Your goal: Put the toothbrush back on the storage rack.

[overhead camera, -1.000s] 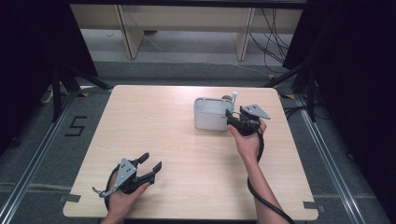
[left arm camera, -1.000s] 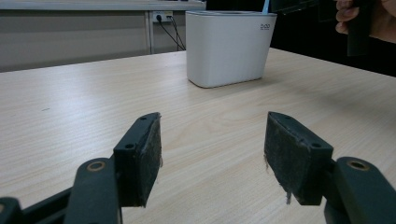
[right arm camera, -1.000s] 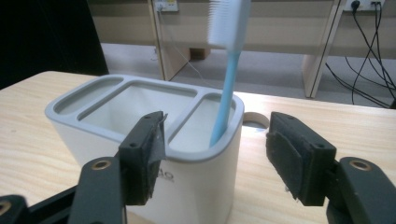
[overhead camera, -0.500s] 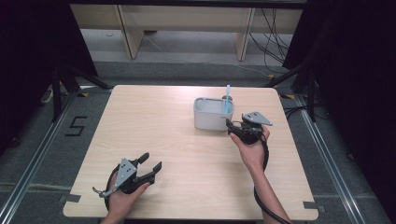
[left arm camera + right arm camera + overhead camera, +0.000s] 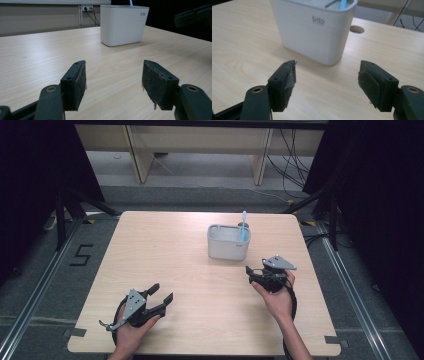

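Note:
A white rectangular holder (image 5: pixel 228 244) stands right of the table's middle, with a light-blue stick (image 5: pixel 244 227) upright in its right end. My right gripper (image 5: pixel 251 273) is just in front of the holder, apart from it. Its jaws have just been opening and are open with nothing between them. In the right gripper view the gripper (image 5: pixel 327 80) faces the holder (image 5: pixel 314 30) and the blue stick (image 5: pixel 343 3). My left gripper (image 5: pixel 162 295) rests open at the near left. In the left gripper view the gripper (image 5: pixel 113 75) is empty, with the holder (image 5: pixel 122 25) far ahead.
The light wooden table (image 5: pixel 165 250) has a round cable hole (image 5: pixel 357 29) behind the holder. The right gripper (image 5: pixel 195 16) juts in at the upper right of the left gripper view. Dark curtains, floor rails and table legs lie beyond the far edge.
The right gripper has drawn back from the holder toward the near edge. The blue stick that it held over the holder now stands free in it. The left gripper has stayed put.

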A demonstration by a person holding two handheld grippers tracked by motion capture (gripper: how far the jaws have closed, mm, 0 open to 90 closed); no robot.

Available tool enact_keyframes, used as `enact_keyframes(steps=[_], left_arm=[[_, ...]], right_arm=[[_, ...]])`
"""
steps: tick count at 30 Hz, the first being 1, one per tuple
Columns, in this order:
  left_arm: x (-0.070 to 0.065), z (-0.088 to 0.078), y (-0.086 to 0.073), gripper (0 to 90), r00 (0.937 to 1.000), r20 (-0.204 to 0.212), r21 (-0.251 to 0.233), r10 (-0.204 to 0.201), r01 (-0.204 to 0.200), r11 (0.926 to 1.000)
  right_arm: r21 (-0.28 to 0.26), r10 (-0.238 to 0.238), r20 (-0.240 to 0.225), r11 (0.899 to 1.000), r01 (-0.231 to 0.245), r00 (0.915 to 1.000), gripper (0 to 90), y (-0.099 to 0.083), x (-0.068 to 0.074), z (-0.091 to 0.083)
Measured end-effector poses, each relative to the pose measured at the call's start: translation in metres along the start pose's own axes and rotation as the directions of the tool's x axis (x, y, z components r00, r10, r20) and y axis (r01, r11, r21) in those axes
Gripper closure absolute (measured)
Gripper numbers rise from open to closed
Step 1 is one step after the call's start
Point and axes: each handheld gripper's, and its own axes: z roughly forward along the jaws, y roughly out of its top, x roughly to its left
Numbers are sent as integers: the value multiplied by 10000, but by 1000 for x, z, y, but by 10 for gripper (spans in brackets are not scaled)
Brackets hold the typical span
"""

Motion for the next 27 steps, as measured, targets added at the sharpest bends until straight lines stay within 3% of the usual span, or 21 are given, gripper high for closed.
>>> enact_keyframes(steps=[2, 7, 12, 16, 22, 26, 27], left_arm=[[0, 0, 0, 358, 10000, -3, 11, -18, 18, 10000], [0, 0, 0, 357, 10000, 16, 24, -34, 34, 10000], [1, -1, 1, 356, 10000, -57, 224, -58, 60, 9997], [1, 0, 0, 355, 9999, 39, 51, -115, 114, 9999], [1, 1, 0, 357, 9999, 55, 39, -137, 137, 9999], [1, 1, 0, 357, 9998, 89, 44, -159, 159, 9999], [1, 1, 0, 357, 9998, 90, 63, -162, 162, 9998]], right_arm=[[162, 36, -132, 9999, -34, 9999, 313, -8, 4, -4], [658, -422, -342, 9968, 444, 9985, 313, -27, 10, -11], [796, -407, -448, 9958, 442, 9982, 313, -44, 14, -15], [711, -286, -587, 9969, 328, 9979, 313, -54, 19, -18], [103, -227, -303, 9997, 230, 9993, 323, -62, 20, -19], [-135, 280, -370, 9995, -285, 9989, 327, -61, 21, -23], [-264, 227, -381, 9994, -237, 9990, 326, -61, 19, -22]])
